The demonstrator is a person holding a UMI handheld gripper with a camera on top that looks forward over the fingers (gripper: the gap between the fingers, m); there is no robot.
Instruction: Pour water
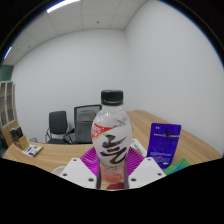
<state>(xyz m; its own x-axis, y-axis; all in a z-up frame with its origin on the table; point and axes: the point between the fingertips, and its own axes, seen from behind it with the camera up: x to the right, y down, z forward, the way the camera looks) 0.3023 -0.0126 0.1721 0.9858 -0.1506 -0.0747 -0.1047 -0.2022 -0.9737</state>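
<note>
A clear plastic bottle [112, 135] with a black cap and a white label bearing dark brush strokes stands upright between my fingers, with pinkish liquid in its lower part. My gripper [113, 168] is shut on the bottle, the purple pads [90, 158] pressing its sides at label height. The bottle is held up above the wooden table [70, 152]. No cup or other vessel shows in the gripper view.
A purple box [164, 141] stands on the table right of the bottle. Two dark office chairs [72, 123] sit behind the table by the white wall. Small flat items [34, 150] lie on the table's left part, near a shelf at the far left.
</note>
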